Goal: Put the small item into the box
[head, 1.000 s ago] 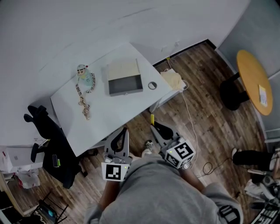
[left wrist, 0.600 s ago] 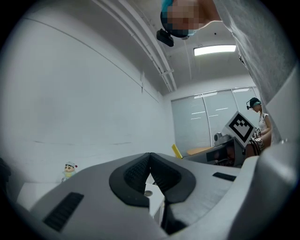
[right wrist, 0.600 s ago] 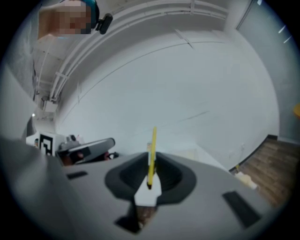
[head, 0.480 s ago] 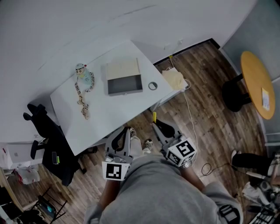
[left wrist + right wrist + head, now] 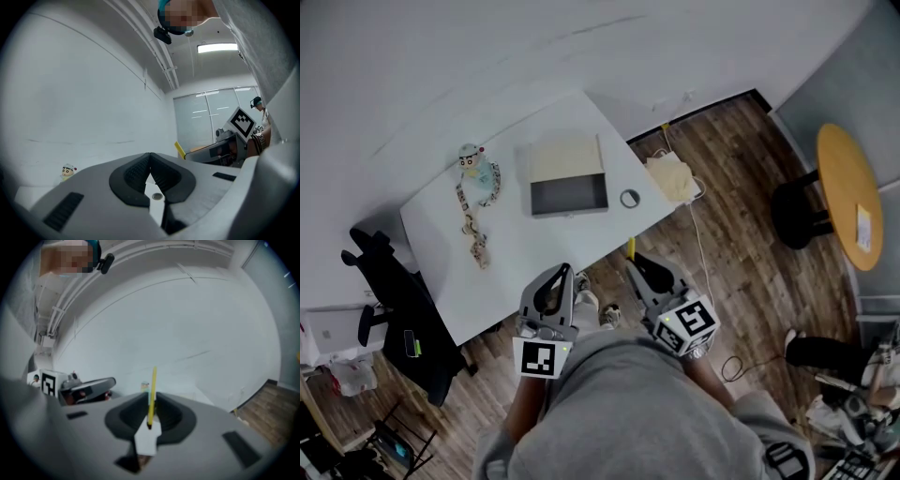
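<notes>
A grey open box (image 5: 568, 176) with a cream lid lies in the middle of the white table (image 5: 525, 248). To its right is a small ring (image 5: 630, 198). At the table's left stands a toy figurine (image 5: 476, 167) on a beaded lanyard, also visible as the figurine (image 5: 68, 171) from the left gripper. Both grippers hover off the table's near edge, above the floor. My left gripper (image 5: 563, 273) (image 5: 150, 161) is shut with nothing in it. My right gripper (image 5: 633, 269) (image 5: 150, 404) is shut on a thin yellow strip (image 5: 151, 394) (image 5: 629, 249) that sticks out past the jaws.
A black office chair (image 5: 398, 300) stands at the table's left end. A beige bag (image 5: 671, 176) and a white cable (image 5: 705, 258) lie on the wood floor to the right. Further right stands a round orange table (image 5: 844, 183).
Both grippers stay shut and low in front of the person; the left one has edged slightly toward the table. The head camera has shifted a little.
</notes>
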The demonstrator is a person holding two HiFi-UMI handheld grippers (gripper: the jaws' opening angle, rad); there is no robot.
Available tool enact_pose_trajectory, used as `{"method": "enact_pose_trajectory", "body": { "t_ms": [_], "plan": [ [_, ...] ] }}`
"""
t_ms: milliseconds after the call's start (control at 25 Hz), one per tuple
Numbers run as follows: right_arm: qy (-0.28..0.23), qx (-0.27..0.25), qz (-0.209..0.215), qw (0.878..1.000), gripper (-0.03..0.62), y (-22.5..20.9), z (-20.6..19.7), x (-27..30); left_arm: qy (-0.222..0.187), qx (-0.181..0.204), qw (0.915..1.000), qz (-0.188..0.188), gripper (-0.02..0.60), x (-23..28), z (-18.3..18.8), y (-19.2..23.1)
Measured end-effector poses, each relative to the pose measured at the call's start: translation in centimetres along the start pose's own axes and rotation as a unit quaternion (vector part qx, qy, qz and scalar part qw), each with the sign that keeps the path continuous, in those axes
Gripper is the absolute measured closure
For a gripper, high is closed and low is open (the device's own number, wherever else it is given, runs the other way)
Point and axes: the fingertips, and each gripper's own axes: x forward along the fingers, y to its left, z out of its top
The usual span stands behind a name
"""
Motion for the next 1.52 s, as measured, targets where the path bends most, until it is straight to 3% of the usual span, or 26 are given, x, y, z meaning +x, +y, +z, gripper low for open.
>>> {"method": "enact_pose_trajectory", "body": {
  "t_ms": [440,760,1240,1520],
  "plan": [
    [0.018,-0.011,-0.037,0.999,0.526,-3.9,2.1,5.9,0.005,-0.022,0.9989,-0.041,0.549,6.8,-0.3,4.3],
    [0.047,-0.023,-0.056,0.997,0.526,-5.2,2.0,10.2,0.021,-0.043,0.9975,-0.051,0.549,8.8,-2.2,8.2],
    [0.099,-0.065,-0.045,0.992,0.526,-5.1,1.7,15.7,0.004,-0.051,0.9983,-0.030,0.549,9.5,-2.2,12.7],
    [0.136,-0.078,-0.012,0.988,0.526,-6.0,0.7,19.4,0.005,-0.044,0.9990,-0.001,0.549,9.5,-2.4,14.3]
  ]
}}
